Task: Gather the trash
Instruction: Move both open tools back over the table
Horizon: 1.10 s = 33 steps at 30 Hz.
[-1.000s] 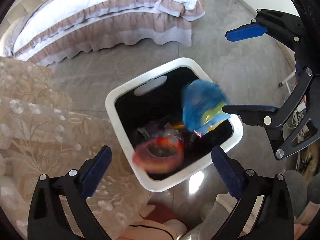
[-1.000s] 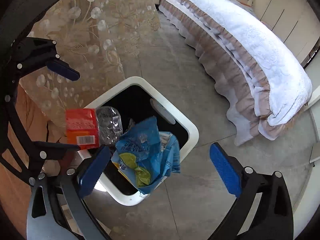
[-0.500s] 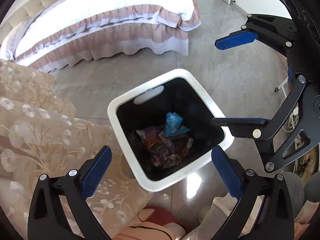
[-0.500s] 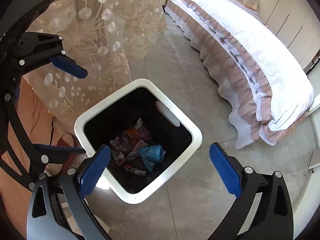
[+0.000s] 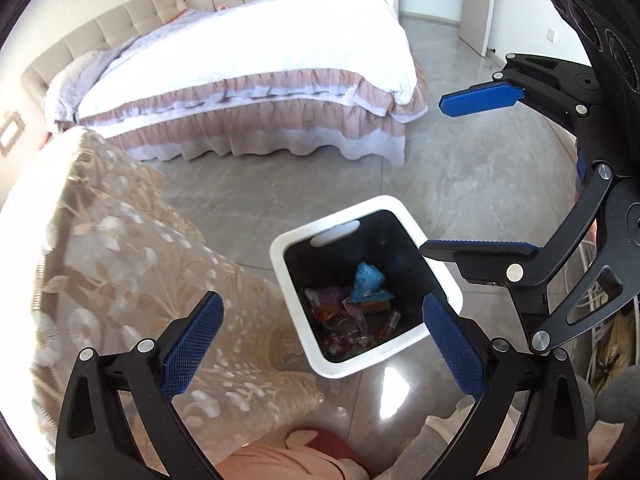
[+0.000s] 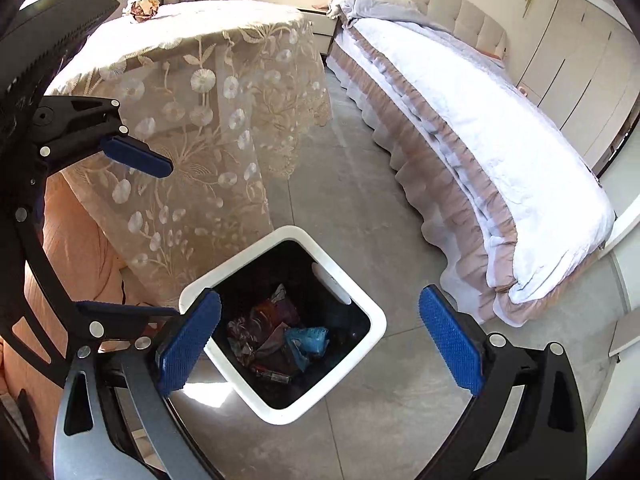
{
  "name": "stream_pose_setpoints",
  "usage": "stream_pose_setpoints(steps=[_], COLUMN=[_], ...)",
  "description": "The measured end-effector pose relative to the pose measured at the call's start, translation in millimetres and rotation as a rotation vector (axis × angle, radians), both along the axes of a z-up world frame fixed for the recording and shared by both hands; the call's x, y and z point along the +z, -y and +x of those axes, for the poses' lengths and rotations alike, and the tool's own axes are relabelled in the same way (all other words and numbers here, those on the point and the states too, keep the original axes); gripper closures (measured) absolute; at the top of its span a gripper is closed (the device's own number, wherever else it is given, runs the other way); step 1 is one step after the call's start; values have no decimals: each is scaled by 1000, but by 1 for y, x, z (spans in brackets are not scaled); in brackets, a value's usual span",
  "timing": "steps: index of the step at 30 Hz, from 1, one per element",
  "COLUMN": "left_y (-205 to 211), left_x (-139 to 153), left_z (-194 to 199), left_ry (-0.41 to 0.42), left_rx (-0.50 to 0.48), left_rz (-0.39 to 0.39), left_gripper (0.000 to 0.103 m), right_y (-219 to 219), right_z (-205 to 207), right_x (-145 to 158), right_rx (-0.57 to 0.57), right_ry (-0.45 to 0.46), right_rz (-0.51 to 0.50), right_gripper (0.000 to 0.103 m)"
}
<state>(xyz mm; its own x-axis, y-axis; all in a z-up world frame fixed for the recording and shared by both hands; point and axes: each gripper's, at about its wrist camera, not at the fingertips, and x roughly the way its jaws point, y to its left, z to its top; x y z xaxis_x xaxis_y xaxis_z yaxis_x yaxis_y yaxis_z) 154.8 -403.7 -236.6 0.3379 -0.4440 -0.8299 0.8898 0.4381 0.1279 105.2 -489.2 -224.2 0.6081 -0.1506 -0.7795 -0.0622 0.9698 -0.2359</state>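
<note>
Left wrist view: left gripper [image 5: 322, 344] fingers spread wide, empty, above white bin [image 5: 294, 300] on floor. Trash [image 5: 352, 312] lies in bin bottom, blue bag [image 5: 368, 278] on top. Right gripper [image 6: 318, 342] fingers also apart, empty, over same bin. Lace-covered worktop [image 6: 200, 80] beside bin; bed [image 6: 480, 128] well apart.

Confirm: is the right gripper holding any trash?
No, the right gripper is open and empty; the blue wrapper lies inside the white bin.

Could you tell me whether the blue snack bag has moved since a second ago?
Yes. The blue snack bag has dropped from rim height to the bottom of the white bin, among the other wrappers.
</note>
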Motion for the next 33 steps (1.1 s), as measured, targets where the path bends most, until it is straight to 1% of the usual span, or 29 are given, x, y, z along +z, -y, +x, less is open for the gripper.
stream_pose_setpoints(steps=[2,6,9,13,16,20,25,31,33], left_y=[-10,-37,-60,-94,-123,-157,-204,-263,-281], left_x=[15,46,66,86,96,110,124,131,130], left_z=[1,9,16,29,36,47,64,91,100], left_ry=[12,-4,28,35,51,121,180,217,213], left_rx=[42,124,191,291,361,466,602,757,804], left_rz=[-14,-86,-123,-177,-209,-229,-253,-253,-254], left_gripper=[5,5,5,5,5,5,5,5,5], right_y=[-7,-31,-45,-68,-83,-102,-136,-185,-202], right_z=[1,7,13,24,35,57,87,128,145], right_x=[13,41,60,82,95,111,123,134,136], right_rx=[-6,5,13,48,78,99,138,226,260], right_ry=[33,93,130,189,222,271,313,337,333], right_rz=[-27,-77,-85,-93,-65,6,92,138,152], right_gripper=[4,4,4,4,4,4,4,4,4])
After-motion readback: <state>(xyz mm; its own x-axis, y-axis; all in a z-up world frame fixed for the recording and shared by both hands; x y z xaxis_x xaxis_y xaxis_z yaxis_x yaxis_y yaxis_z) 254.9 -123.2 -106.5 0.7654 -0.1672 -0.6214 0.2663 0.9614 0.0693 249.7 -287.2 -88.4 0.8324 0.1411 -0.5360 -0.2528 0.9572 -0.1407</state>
